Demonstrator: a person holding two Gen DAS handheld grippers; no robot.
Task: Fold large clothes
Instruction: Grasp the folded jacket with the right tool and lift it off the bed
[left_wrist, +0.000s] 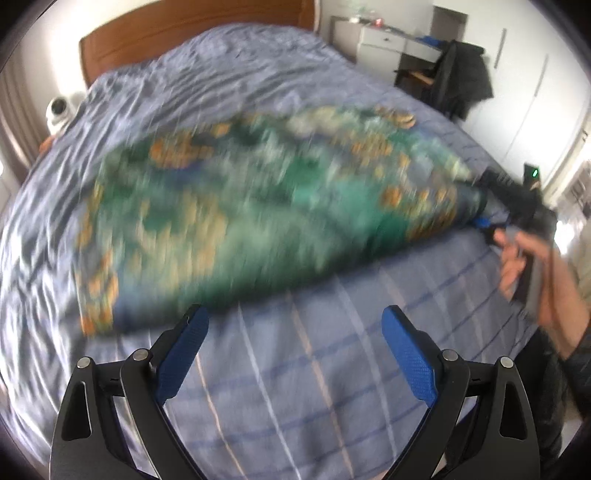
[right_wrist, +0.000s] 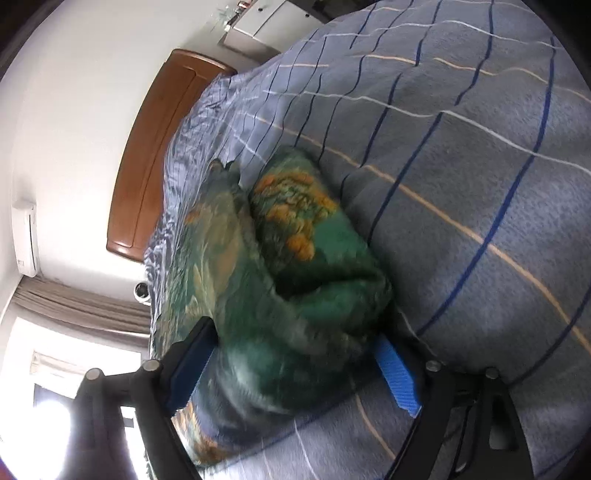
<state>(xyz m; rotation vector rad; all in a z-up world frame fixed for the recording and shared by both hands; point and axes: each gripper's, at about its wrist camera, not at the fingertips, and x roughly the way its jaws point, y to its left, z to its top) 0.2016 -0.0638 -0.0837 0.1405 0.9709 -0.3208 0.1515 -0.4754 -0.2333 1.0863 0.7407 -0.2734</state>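
On the bed (left_wrist: 332, 387), seen from the left wrist: a large green garment (left_wrist: 236, 218) with orange and pale print lies spread across the blue plaid cover, blurred by motion. Its right end narrows to a bunch that runs into the right tongs (left_wrist: 491, 218), held by the person's right hand (left_wrist: 517, 266) at the bed's right edge. The left tongs (left_wrist: 293, 321) hang over bare cover just beside the garment's near edge, blue pads (left_wrist: 406, 354) set wide apart, nothing between them, released. Only this view shows the far room: wooden headboard (left_wrist: 177, 29), a white dresser (left_wrist: 384, 40), a dark coat over a chair (left_wrist: 461, 77), a white round device (left_wrist: 59, 110) beside the bed on the left.

From the right wrist, picture rolled sideways: the garment (right_wrist: 295, 258) is close up, folded over on itself in a thick roll. A bunched end fills the gap of the right tongs (right_wrist: 295, 354); the far pad (right_wrist: 399, 376) lies against the cloth and the near finger is half buried in it, so the tongs are clenched on the garment at a middling spread. Only this view shows a wall air conditioner (right_wrist: 27, 240), a grey curtain (right_wrist: 74, 306) and a bright window (right_wrist: 48, 424). Left tongs out of this picture.
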